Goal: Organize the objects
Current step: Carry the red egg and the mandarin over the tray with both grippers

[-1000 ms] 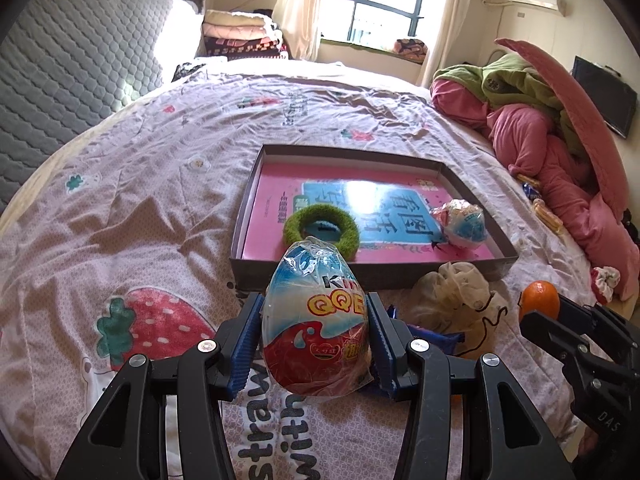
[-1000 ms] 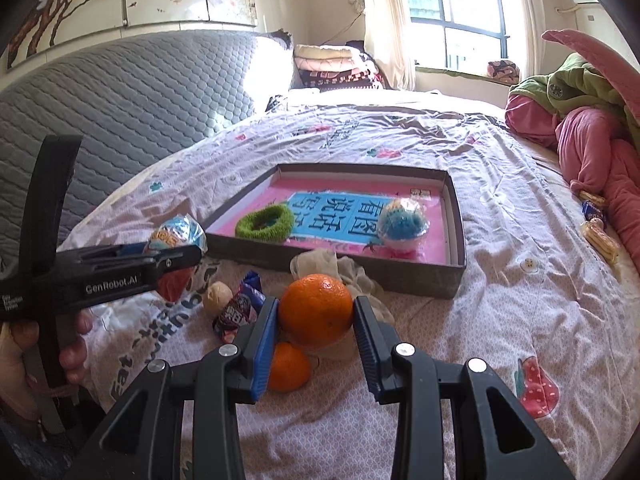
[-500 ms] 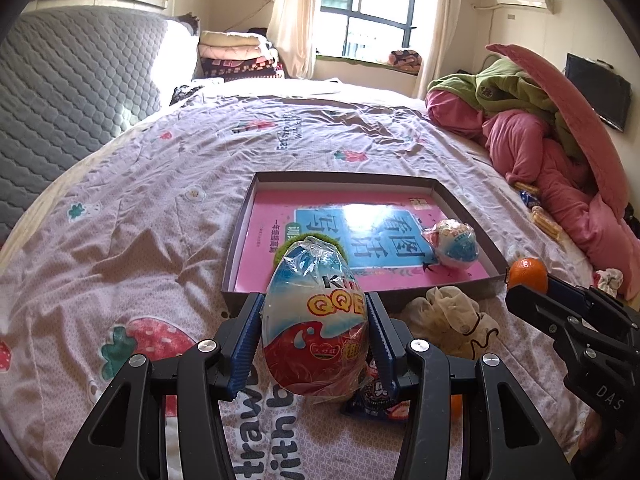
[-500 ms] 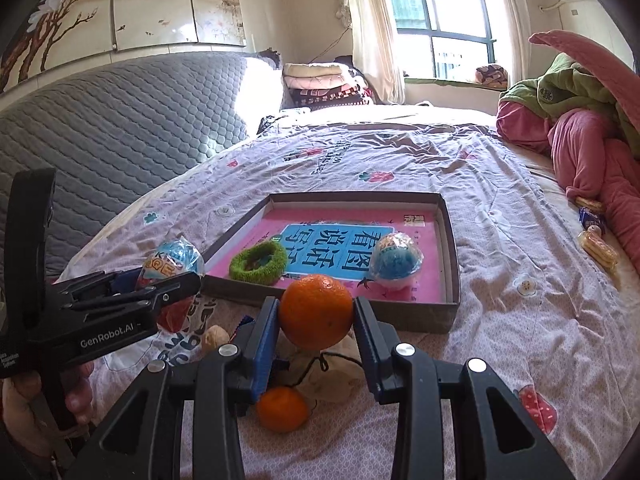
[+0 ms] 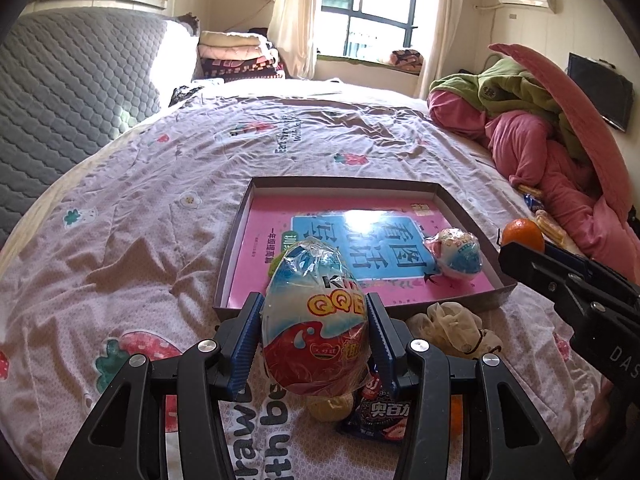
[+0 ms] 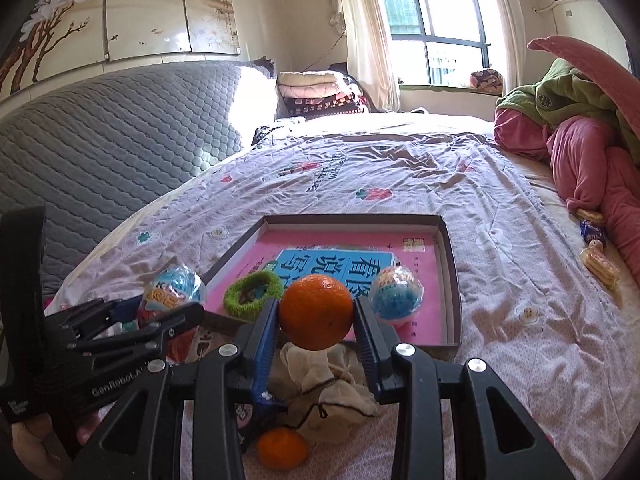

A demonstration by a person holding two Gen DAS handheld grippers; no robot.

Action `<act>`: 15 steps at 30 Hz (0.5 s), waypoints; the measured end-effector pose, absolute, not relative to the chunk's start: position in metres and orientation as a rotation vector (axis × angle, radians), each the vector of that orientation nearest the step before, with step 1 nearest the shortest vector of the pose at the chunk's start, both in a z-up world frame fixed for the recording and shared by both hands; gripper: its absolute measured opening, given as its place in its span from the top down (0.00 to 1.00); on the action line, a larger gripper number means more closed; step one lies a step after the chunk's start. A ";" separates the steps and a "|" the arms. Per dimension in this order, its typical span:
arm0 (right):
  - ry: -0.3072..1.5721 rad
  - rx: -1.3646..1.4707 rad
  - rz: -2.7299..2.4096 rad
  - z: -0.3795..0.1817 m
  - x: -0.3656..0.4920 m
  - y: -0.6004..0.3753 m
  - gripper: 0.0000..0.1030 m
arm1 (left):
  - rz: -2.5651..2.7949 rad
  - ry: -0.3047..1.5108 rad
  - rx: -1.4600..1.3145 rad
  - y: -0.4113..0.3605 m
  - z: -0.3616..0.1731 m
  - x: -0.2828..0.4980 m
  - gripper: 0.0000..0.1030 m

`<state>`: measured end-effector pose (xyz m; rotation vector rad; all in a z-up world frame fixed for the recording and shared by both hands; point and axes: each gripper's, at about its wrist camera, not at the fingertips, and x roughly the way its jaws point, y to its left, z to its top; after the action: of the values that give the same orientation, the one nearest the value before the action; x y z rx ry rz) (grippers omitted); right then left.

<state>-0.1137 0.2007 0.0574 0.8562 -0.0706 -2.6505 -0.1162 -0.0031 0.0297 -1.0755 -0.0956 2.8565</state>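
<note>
Carry step: left hand-held gripper (image 5: 315, 334) pinches a wrapped egg (image 5: 316, 320), right hand-held gripper (image 6: 316, 330) pinches an orange (image 6: 316, 311); next, lower both into the tray (image 6: 450, 276).

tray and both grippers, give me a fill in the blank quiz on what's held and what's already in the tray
1. The left gripper is shut on a wrapped toy ____.
2. The right gripper holds an ____.
3. Inside the tray, a ____ fuzzy ring lies to the left of a second wrapped egg.
4. A second, smaller orange lies on the bedsheet, ____ the tray.

Missing words: egg; orange; green; outside
</note>
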 end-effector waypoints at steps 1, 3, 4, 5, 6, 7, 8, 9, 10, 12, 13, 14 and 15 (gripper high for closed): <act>-0.070 0.853 -2.651 0.058 -0.116 0.200 0.63 | 2.855 -0.100 -1.075 -0.003 0.030 -0.118 0.50; -0.067 0.852 -2.649 0.060 -0.120 0.198 0.63 | 2.855 -0.101 -1.079 -0.003 0.031 -0.124 0.50; -0.066 0.854 -2.647 0.060 -0.122 0.196 0.63 | 2.859 -0.102 -1.075 -0.003 0.032 -0.126 0.50; -0.066 0.856 -2.645 0.059 -0.125 0.196 0.63 | 2.861 -0.101 -1.079 -0.003 0.032 -0.129 0.50; -0.063 0.861 -2.640 0.058 -0.126 0.195 0.63 | 2.863 -0.101 -1.083 -0.004 0.032 -0.132 0.50; -0.062 0.865 -2.641 0.057 -0.129 0.194 0.63 | 2.867 -0.108 -1.084 -0.006 0.033 -0.136 0.50; -0.064 0.869 -2.642 0.056 -0.130 0.194 0.63 | 2.865 -0.115 -1.092 -0.007 0.033 -0.139 0.50; -0.066 0.873 -2.639 0.056 -0.132 0.194 0.63 | 2.864 -0.121 -1.100 -0.010 0.032 -0.143 0.50; -0.068 0.876 -2.639 0.055 -0.134 0.194 0.63 | 2.864 -0.129 -1.109 -0.011 0.032 -0.145 0.50; -0.071 0.882 -2.639 0.054 -0.137 0.194 0.63 | 2.854 -0.134 -1.131 -0.014 0.029 -0.152 0.50; -0.077 0.885 -2.639 0.053 -0.139 0.195 0.63 | 2.855 -0.134 -1.139 -0.014 0.028 -0.154 0.50; -0.081 0.887 -2.639 0.053 -0.141 0.195 0.63 | 2.854 -0.133 -1.147 -0.014 0.027 -0.156 0.50; -0.088 0.890 -2.639 0.052 -0.143 0.196 0.63 | 2.850 -0.127 -1.156 -0.014 0.026 -0.158 0.50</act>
<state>-0.1426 0.1957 0.0523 0.8898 -0.0883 -2.6390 -0.1582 -0.0137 0.0264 -1.1560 -0.1274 2.8502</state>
